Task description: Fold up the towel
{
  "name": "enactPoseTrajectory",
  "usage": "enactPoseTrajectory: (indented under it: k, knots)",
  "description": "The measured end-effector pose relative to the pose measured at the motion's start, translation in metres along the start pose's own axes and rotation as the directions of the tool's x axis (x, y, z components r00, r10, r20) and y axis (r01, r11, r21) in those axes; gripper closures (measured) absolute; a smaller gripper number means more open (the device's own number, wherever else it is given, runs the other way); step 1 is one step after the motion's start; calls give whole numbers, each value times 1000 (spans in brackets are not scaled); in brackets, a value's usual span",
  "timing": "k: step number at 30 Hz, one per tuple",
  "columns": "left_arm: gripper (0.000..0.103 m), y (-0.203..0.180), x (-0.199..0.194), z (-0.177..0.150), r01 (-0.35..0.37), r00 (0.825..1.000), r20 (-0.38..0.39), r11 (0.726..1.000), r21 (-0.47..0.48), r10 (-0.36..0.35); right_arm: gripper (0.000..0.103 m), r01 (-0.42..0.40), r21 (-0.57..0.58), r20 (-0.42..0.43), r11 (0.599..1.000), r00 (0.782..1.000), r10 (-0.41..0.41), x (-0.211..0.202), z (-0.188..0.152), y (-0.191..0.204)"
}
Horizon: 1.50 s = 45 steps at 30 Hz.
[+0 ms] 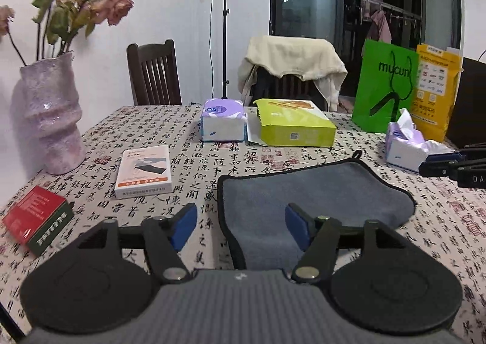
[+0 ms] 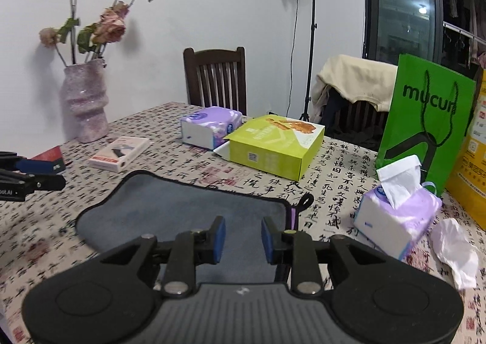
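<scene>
Honestly I'd say I'm barely into this one. The towel (image 1: 316, 192) lies on the table (image 1: 194, 168) right in front of me, and from its curved, doubled-looking near edge it might already have one fold in it — I can't tell for sure. No neat rectangle yet, so most of the folding looks left to do.

My left gripper (image 1: 241, 227) hangs wide open over the towel's near left edge, one blue pad above the tablecloth, the other above the fabric, holding nothing. My right gripper (image 2: 243, 239) is spread narrower over the near right part, also empty.

Material-wise: the towel is grey-blue, soft and fuzzy, microfibre by the look, with dark stitched trim and a little hanging loop (image 2: 306, 201) at its far right corner. It should drape and slump, not hold a crease. The tablecloth is calligraphy print, smooth — the towel could slide on it.
</scene>
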<state>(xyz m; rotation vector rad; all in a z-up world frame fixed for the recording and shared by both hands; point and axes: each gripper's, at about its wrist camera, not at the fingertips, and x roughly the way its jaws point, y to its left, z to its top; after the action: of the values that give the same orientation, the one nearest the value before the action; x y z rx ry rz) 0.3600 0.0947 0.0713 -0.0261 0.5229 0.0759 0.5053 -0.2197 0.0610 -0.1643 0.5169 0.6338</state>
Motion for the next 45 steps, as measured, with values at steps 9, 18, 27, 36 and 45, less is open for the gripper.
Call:
enactPoseTrajectory:
  k: [9, 18, 27, 36, 45]
  knots:
    - [16, -12, -55, -23, 8, 998, 58, 1000, 13, -9, 62, -15, -11, 44, 1000, 999, 16, -54, -26, 31]
    - [3, -23, -110, -54, 21, 993, 114, 997, 74, -30, 35, 8, -17, 99, 1000, 995, -6, -104, -49, 63]
    - [0, -29, -152, -84, 32, 989, 145, 997, 77, -43, 21, 29, -35, 139, 999, 990, -24, -148, -74, 91]
    - [0, -36, -185, -105, 36, 981, 189, 996, 87, -52, 12, 16, -17, 163, 1000, 987, -13, -181, -107, 108]
    - [0, -36, -213, -126, 57, 971, 227, 995, 86, -75, 0, 42, -12, 223, 999, 974, -38, -214, -126, 130]
